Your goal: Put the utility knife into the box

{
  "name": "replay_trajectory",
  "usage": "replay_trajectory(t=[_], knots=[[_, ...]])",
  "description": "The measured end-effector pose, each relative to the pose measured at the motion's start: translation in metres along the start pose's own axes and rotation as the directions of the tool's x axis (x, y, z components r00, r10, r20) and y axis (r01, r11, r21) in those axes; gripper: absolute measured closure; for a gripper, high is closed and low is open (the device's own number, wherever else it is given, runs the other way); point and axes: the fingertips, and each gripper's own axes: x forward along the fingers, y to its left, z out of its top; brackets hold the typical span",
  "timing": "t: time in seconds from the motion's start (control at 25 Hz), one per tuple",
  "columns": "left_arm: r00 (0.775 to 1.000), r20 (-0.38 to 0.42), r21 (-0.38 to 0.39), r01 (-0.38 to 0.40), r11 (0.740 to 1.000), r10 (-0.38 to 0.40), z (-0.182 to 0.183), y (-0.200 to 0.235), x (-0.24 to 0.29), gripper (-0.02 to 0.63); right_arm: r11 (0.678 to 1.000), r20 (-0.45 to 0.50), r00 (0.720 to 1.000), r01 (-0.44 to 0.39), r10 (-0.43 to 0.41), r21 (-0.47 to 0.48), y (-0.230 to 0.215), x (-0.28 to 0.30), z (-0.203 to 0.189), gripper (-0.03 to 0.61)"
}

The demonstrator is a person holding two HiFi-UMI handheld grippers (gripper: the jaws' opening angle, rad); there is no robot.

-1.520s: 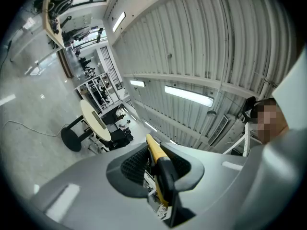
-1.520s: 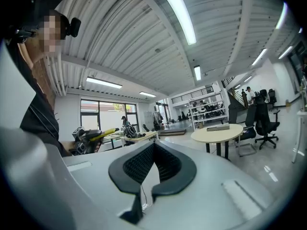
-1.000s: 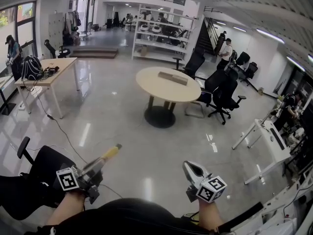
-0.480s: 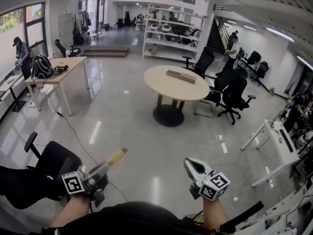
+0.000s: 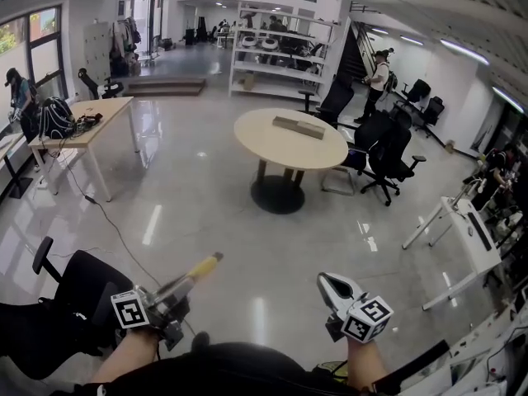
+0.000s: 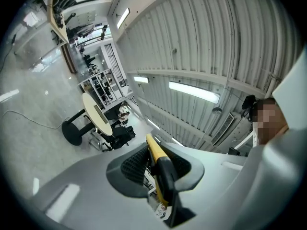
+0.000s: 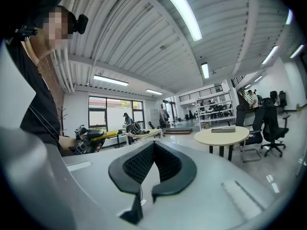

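Utility knife [image 6: 155, 153] clamped between left gripper [image 5: 176, 291] jaws, yellow end protruding.

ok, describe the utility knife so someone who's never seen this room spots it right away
From the round table mid-room, drop to the head view's near edge, where two grippers stick out. The utility knife is the slim bar clamped in the left gripper, pointing forward. Its yellow end sets it apart; the right gripper holds nothing.

Left gripper [image 5: 175, 294] jaws hide the rear of the utility knife [image 5: 202, 266]; slab [image 5: 299, 127] at twelve o'clock too small to identify.
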Motion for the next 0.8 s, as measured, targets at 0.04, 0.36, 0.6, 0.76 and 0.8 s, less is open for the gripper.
replay_trajectory(t=[0.04, 0.36, 0.6, 0.76, 0.8], knots=[[1.000, -0.011, 0.016, 0.011, 1.000, -0.011, 0.010, 0.009, 0.006, 0.540, 1.000, 0.001, 1.000, 0.013, -0.013, -0.009, -0.003, 0.010, 0.003, 0.565], [0.994, -0.051, 0.062, 0.101, 0.993, -0.098, 0.126, 0.078, 0.034, 0.540, 0.996, 0.031, 0.996, 0.084, -0.083, -0.026, -0.004, 0.121, 0.039, 0.565], [0.994, -0.060, 0.094, 0.092, 0.991, -0.087, 0.191, 0.128, 0.032, 0.540, 0.995, 0.035, 0.995, 0.093, -0.092, -0.023, -0.007, 0.197, 0.051, 0.565], [0.996, -0.050, 0.079, 0.074, 0.994, -0.070, 0.220, 0.158, 0.032, 0.540, 0.995, 0.021, 0.995, 0.099, -0.099, -0.015, -0.011, 0.230, 0.053, 0.565], [0.997, -0.050, 0.073, 0.069, 0.995, -0.066, 0.224, 0.164, 0.035, 0.541, 0.995, 0.013, 0.995, 0.101, -0.101, -0.017, -0.013, 0.235, 0.053, 0.565]])
